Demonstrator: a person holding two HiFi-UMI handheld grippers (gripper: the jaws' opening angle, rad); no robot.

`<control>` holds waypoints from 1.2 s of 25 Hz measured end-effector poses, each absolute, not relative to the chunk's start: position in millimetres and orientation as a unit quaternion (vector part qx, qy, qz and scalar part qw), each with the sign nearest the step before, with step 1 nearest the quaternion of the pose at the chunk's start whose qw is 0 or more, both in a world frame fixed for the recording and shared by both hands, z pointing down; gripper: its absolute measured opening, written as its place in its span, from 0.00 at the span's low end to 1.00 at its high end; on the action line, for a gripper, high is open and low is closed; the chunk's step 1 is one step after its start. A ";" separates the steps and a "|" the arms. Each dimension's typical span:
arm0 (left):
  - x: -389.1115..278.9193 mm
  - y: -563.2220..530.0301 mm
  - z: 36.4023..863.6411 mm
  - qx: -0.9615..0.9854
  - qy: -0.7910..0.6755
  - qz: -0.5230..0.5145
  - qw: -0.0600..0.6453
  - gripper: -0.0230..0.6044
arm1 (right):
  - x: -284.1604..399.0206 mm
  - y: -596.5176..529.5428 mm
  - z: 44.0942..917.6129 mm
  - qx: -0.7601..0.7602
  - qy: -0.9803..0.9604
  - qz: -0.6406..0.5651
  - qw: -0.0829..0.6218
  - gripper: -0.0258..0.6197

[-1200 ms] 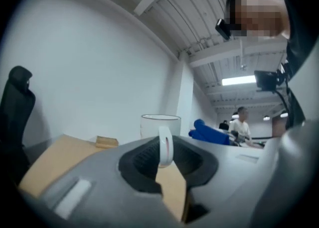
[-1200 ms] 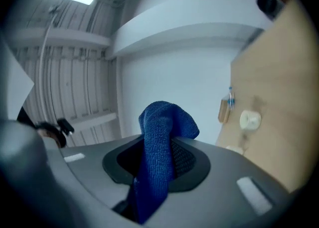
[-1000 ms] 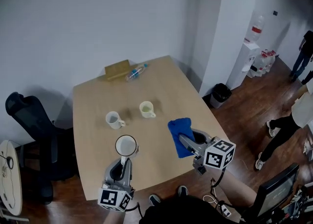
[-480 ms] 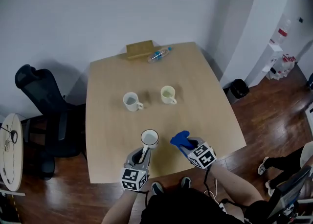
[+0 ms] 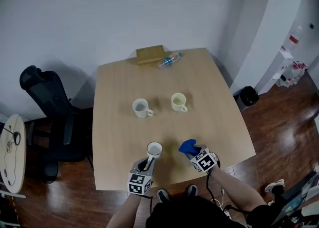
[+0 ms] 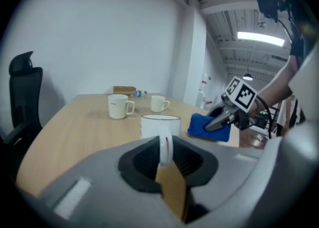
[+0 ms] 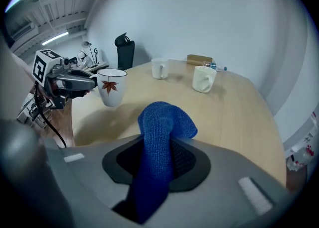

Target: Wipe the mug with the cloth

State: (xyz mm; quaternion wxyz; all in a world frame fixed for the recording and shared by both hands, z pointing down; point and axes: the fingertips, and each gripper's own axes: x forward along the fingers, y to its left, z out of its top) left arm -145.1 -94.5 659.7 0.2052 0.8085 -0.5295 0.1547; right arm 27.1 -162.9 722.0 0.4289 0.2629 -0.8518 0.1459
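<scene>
Here's the worry on the left: the mug [image 5: 154, 149] hangs from the left gripper [image 5: 148, 162] by its handle [image 6: 165, 147] alone. That's a thin loop pinched edge-on, so once wiping pushes sideways on the wall, the cup could swivel in the pinch or slip out. It sits right by the near edge of the table [image 5: 214, 107] and seems to hang just clear of the top, so a drop may well go to the floor.

Over to the right, the cloth [image 5: 188, 146] is bunched into a soft blue hump, with a good length trailing back through the right gripper [image 5: 194, 151]. Dragged hard over the rim, it could pull free, or the hard jaw tips could knock the mug instead of the fabric. Mug and cloth are near each other, not touching.

Now the tools. The left jaws are drawn in narrow, clamped on the handle, with the mug upright and mouth up. The right jaws stand a little wider, clamped on the fold of cloth, with nothing else between them. A white mug [image 5: 141, 107] and a cream mug [image 5: 178, 101] wait mid-table, well apart from the action.
</scene>
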 end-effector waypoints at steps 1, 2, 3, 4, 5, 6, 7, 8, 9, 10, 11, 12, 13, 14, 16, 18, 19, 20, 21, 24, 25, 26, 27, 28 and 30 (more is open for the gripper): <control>-146.7 -92.8 662.7 0.808 -0.528 0.159 0.207 0.13 | 27.6 -163.4 724.7 0.263 -0.849 0.148 0.434 0.22; -148.3 -90.9 665.7 0.808 -0.527 0.162 0.210 0.13 | 27.9 -163.6 726.8 0.262 -0.848 0.150 0.436 0.22; -149.7 -88.8 668.6 0.806 -0.527 0.163 0.214 0.13 | 28.2 -163.6 728.6 0.262 -0.847 0.152 0.438 0.22; -150.9 -86.8 671.2 0.804 -0.528 0.164 0.218 0.13 | 28.5 -163.4 730.0 0.261 -0.846 0.154 0.438 0.22; -151.8 -84.8 673.2 0.803 -0.529 0.163 0.221 0.13 | 28.7 -163.1 731.0 0.261 -0.846 0.155 0.439 0.22; -152.2 -83.1 675.0 0.802 -0.530 0.163 0.224 0.13 | 28.8 -162.7 731.8 0.260 -0.846 0.156 0.439 0.22; -151.9 -81.5 676.7 0.801 -0.529 0.164 0.225 0.13 | 28.7 -162.3 732.6 0.260 -0.846 0.156 0.439 0.22; -151.2 -80.1 678.6 0.802 -0.528 0.166 0.225 0.13 | 28.7 -161.7 734.0 0.259 -0.846 0.157 0.439 0.22; -150.4 -79.1 680.2 0.803 -0.526 0.167 0.224 0.13 | 29.0 -161.0 735.9 0.258 -0.845 0.157 0.441 0.22; -149.8 -78.6 681.3 0.804 -0.525 0.168 0.222 0.13 | 29.7 -160.2 738.0 0.257 -0.844 0.157 0.443 0.23; -149.6 -78.5 682.0 0.805 -0.524 0.168 0.221 0.13 | 30.6 -159.3 740.2 0.256 -0.843 0.159 0.445 0.23; -149.9 -78.3 682.6 0.806 -0.523 0.168 0.222 0.13 | 31.4 -158.4 742.2 0.255 -0.842 0.161 0.448 0.23; -150.6 -77.4 683.4 0.806 -0.521 0.169 0.222 0.13 | 32.1 -157.2 744.1 0.254 -0.840 0.163 0.451 0.23; -151.7 -75.4 684.7 0.807 -0.518 0.172 0.224 0.13 | 32.4 -155.7 745.9 0.252 -0.838 0.166 0.453 0.23; -155.6 -69.0 688.7 0.807 -0.514 0.181 0.227 0.14 | 33.3 -152.4 749.3 0.249 -0.835 0.172 0.460 0.24; -161.3 -63.0 693.3 0.803 -0.516 0.189 0.232 0.13 | 35.9 -151.4 752.0 0.249 -0.830 0.174 0.468 0.25; -163.9 -60.9 694.9 0.800 -0.518 0.191 0.234 0.14 | 36.8 -151.4 752.9 0.249 -0.829 0.174 0.470 0.25; -165.9 -59.3 696.0 0.797 -0.521 0.192 0.237 0.14 | 36.4 -151.3 753.0 0.248 -0.828 0.174 0.471 0.26; -167.4 -58.1 696.7 0.795 -0.522 0.194 0.239 0.14 | 35.4 -150.8 753.0 0.246 -0.829 0.174 0.471 0.26; -169.1 -55.5 699.0 0.790 -0.524 0.208 0.242 0.14 | 33.2 -149.0 753.2 0.240 -0.833 0.177 0.467 0.29; -168.5 -53.9 700.2 0.789 -0.522 0.215 0.243 0.14 | 33.3 -148.2 753.3 0.239 -0.834 0.178 0.465 0.31; -167.1 -51.5 702.2 0.788 -0.519 0.222 0.246 0.14 | 33.9 -147.7 753.2 0.238 -0.835 0.179 0.462 0.32; -165.7 -48.8 705.0 0.787 -0.516 0.229 0.249 0.15 | 34.7 -147.5 752.7 0.238 -0.837 0.180 0.459 0.33; -165.2 -45.9 708.4 0.785 -0.514 0.235 0.254 0.16 | 35.5 -147.6 751.7 0.238 -0.839 0.180 0.456 0.34; -169.3 -40.7 714.7 0.776 -0.519 0.240 0.265 0.21 | 36.5 -147.5 748.5 0.239 -0.842 0.181 0.448 0.35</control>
